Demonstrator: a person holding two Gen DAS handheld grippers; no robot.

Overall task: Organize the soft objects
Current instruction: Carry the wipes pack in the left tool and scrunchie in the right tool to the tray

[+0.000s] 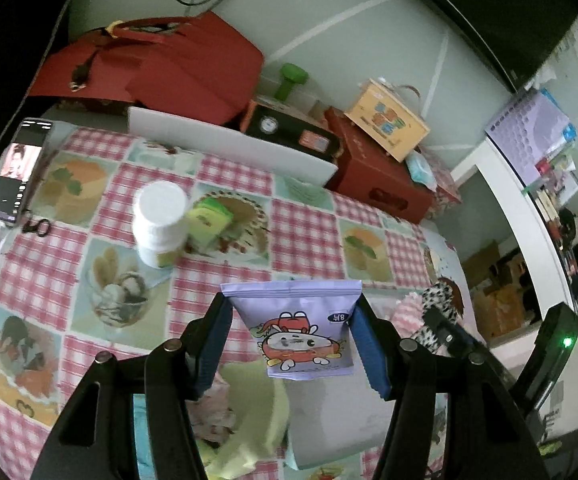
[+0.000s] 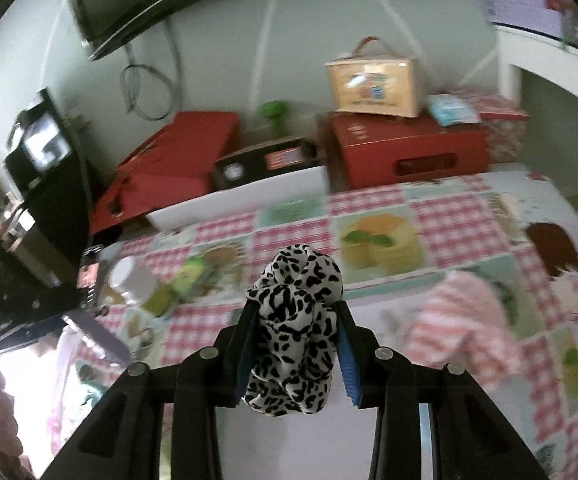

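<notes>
Your left gripper (image 1: 293, 332) is clamped on a lilac snack pouch (image 1: 303, 332), its blue pads pressing the pouch's 2 side edges so it hangs clear above the checked tablecloth (image 1: 305, 224). Your right gripper (image 2: 295, 344) is clamped on a bunched leopard-print cloth (image 2: 295, 332), squeezed between the pads and bulging out above and below them; it too is lifted off the table.

Moving outward, below the pouch in the left wrist view lies a heap of soft things: a pale yellow-green cloth (image 1: 257, 412) and a grey-white flat piece (image 1: 329, 420), which may be a bag or tray, I cannot tell which. To the right of your right gripper a pink striped cloth (image 2: 461, 320) is still loose on the table, with a brown-haired doll or print (image 2: 553, 252) beyond it. Further off stand a white bottle (image 1: 159, 224) and a green box (image 1: 209, 218), then red boxes (image 1: 385, 172) at the back against the wall.

So you have 2 items in hand and neither is placed. My reading is that the task is partway through: at least the pink cloth and the yellow-green one remain to be sorted, and no clear destination shows here.
</notes>
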